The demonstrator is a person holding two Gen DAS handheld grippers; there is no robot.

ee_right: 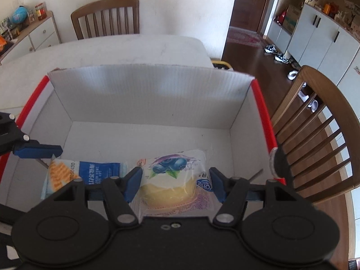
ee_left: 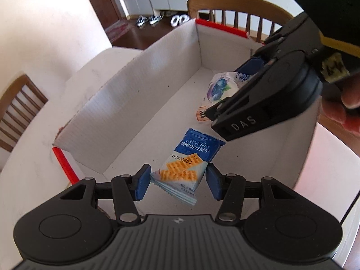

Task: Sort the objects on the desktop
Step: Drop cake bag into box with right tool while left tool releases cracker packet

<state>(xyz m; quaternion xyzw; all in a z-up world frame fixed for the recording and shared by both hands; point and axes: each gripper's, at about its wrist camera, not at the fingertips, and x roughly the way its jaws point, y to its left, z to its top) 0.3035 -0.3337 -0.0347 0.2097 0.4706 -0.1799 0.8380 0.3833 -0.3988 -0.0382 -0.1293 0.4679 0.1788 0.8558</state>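
A blue and white soda biscuit packet (ee_left: 189,164) sits between the blue pads of my left gripper (ee_left: 178,180), which is shut on its two sides above the floor of a white box with red edges (ee_left: 126,112). My right gripper (ee_right: 176,184) is shut on a clear blueberry cake packet (ee_right: 173,180), low over the same box (ee_right: 153,90). In the left wrist view the right gripper (ee_left: 229,92) comes in from the upper right with the cake packet (ee_left: 220,87). In the right wrist view one of the left gripper's pads (ee_right: 38,150) shows at the left, above the biscuit packet (ee_right: 83,173).
The box stands on a white table (ee_right: 112,49). Wooden chairs stand at the far side (ee_right: 105,18) and at the right (ee_right: 315,135). A person's fingers (ee_left: 348,103) hold the right gripper. Shoes lie on the dark wooden floor (ee_right: 276,54).
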